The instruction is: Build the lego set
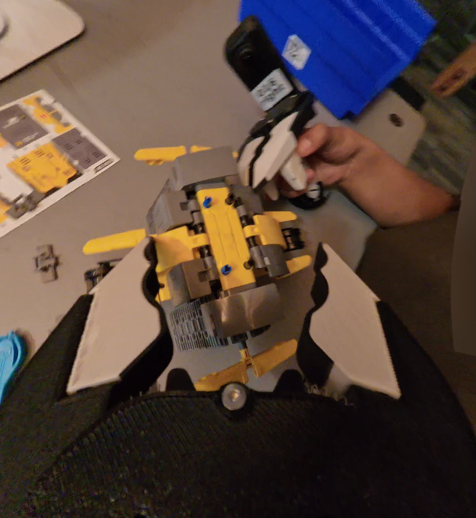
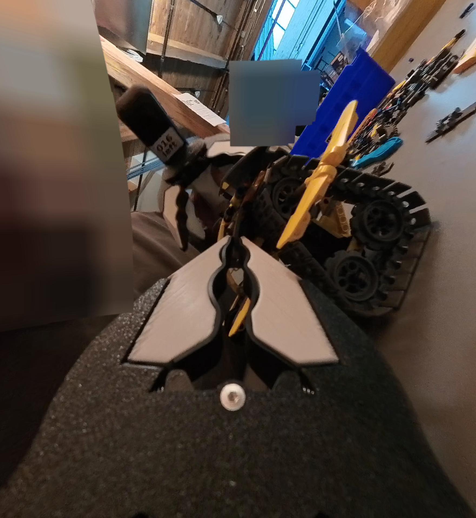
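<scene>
A yellow and grey brick-built tracked vehicle point(image 1: 225, 244) lies on the grey table, its underside facing the left wrist camera. My left gripper point(image 1: 234, 245) is open wide around it. Its left finger point(image 1: 124, 302) touches the model's side, and its right finger point(image 1: 343, 316) stands apart. My right gripper point(image 2: 235, 242), held by a hand point(image 1: 343, 168), is shut on a thin edge of the model. It shows in the left wrist view point(image 1: 259, 179) at the model's far right end. The black tracks and wheels point(image 2: 371, 224) show in the right wrist view. The left gripper point(image 2: 203, 190) is behind them.
A printed instruction sheet point(image 1: 43, 157) lies at the left, with a pale tray point(image 1: 29, 36) behind it. A blue bin point(image 1: 343, 50) stands at the back. A light blue tool point(image 1: 1, 364) and a loose grey piece point(image 1: 46, 263) lie near my left gripper. More loose parts point(image 2: 452, 117) lie farther along the table. Spacing between my two grippers at the tips: around 6 cm.
</scene>
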